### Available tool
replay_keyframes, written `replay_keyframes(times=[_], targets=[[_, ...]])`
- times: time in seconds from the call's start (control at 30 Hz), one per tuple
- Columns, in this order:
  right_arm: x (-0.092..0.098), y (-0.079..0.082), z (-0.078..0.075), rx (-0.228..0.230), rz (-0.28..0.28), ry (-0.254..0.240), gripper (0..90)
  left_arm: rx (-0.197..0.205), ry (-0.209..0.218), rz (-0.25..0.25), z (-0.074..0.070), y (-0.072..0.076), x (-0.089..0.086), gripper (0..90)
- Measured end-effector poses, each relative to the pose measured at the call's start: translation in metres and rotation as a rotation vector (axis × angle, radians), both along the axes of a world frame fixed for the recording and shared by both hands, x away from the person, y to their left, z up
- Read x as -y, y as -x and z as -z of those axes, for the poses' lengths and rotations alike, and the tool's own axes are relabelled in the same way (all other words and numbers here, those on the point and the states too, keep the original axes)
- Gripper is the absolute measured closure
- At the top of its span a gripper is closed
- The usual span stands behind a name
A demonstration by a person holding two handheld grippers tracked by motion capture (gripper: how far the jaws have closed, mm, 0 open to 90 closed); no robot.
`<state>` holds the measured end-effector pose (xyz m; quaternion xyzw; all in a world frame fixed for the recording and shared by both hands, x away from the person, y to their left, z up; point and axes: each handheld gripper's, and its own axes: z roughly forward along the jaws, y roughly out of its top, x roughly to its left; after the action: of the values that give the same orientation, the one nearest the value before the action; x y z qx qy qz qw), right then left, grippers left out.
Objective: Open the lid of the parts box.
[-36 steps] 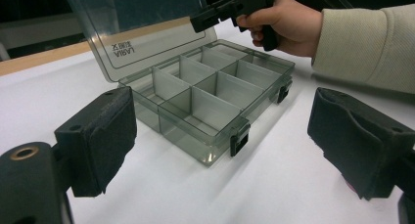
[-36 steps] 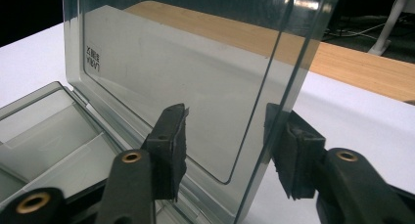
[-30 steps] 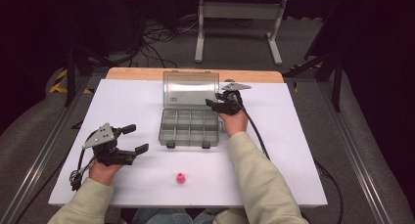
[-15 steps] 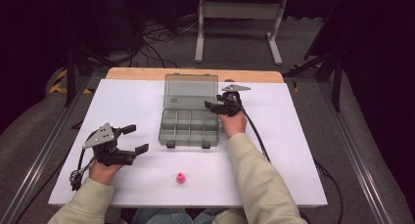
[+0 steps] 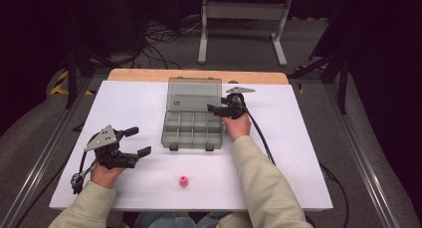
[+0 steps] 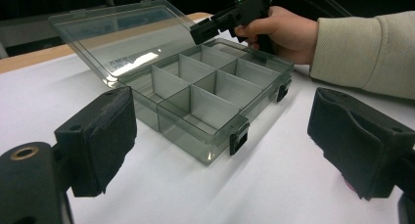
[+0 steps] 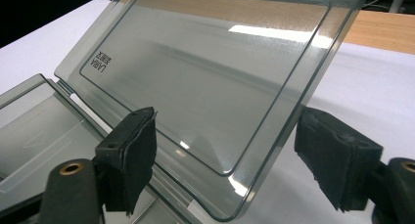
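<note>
A smoky clear compartment box (image 5: 191,130) lies mid-table with its lid (image 5: 194,93) raised. Its divided cells (image 6: 210,89) look empty. My right gripper (image 5: 217,110) is at the lid's right edge, open. In the right gripper view its pads (image 7: 129,155) stand apart on either side of the lid's (image 7: 210,72) corner without pressing it. My left gripper (image 5: 138,142) rests open on the table left of the box, nothing between its pads (image 6: 100,138). A small pink piece (image 5: 183,181) lies near the front edge.
The white table top (image 5: 298,153) ends in a wooden strip (image 5: 199,75) at the back. The right gripper's cable (image 5: 259,133) trails over the table to the right. Two black latches (image 6: 238,138) stick out at the box's front.
My right gripper has edged a little left, closer onto the lid's right edge. The left gripper, the box and the pink piece have stayed put.
</note>
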<state>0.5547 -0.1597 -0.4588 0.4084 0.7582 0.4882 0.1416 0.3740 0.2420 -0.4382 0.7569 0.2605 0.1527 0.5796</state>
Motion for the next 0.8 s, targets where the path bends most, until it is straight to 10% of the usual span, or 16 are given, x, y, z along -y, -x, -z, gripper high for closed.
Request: replay_keyframes(times=[0.8], targets=[[0.008, 0.03, -0.037, 0.057, -0.067, 0.061, 16.6, 0.009, 0.064, -0.006, -0.004, -0.005, -0.006, 10.4]])
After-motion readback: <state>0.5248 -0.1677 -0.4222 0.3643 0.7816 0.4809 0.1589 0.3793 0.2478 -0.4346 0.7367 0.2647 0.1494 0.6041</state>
